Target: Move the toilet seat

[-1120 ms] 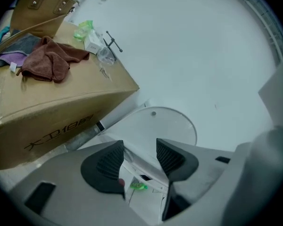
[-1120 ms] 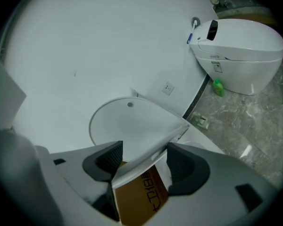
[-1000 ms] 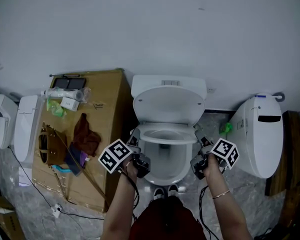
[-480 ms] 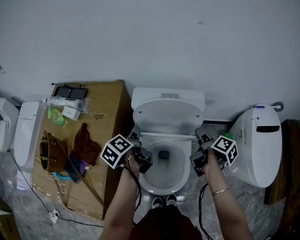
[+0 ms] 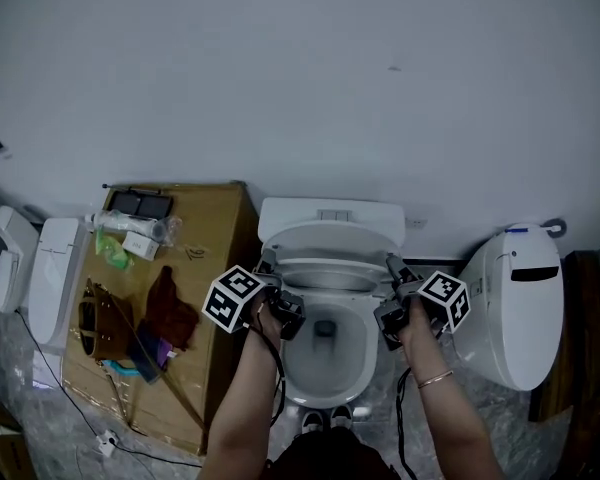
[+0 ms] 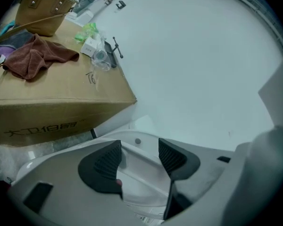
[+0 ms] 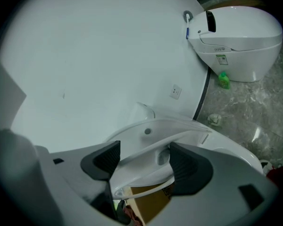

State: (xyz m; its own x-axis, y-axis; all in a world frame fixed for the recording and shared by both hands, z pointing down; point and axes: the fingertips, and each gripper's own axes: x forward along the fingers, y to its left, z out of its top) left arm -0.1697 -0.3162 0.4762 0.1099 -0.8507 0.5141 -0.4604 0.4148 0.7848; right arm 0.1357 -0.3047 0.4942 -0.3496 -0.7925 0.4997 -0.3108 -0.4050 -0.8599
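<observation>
The white toilet seat (image 5: 330,274) is tipped up off the bowl (image 5: 325,353), close under the raised lid (image 5: 330,240). My left gripper (image 5: 268,274) is at the seat's left edge and my right gripper (image 5: 391,268) at its right edge. In the left gripper view the jaws (image 6: 139,157) stand wide, with the white seat (image 6: 132,182) between the pads and not pressed. The right gripper (image 7: 144,161) is likewise wide, and the seat's edge (image 7: 151,157) runs between its pads. Both pairs of jaws have just been opening.
A cardboard box (image 5: 218,230) stands left of the toilet with a brown bag (image 5: 98,320), a red-brown cloth (image 5: 170,306) and small packets on top. A second white toilet (image 5: 510,298) sits at the right, another white unit (image 5: 40,268) at the far left. The white wall rises just behind the tank (image 5: 330,211).
Both grippers moved away from me toward the tank. The seat ring tipped up nearer the lid, and the lid looks more upright. The jaws spread wider.
</observation>
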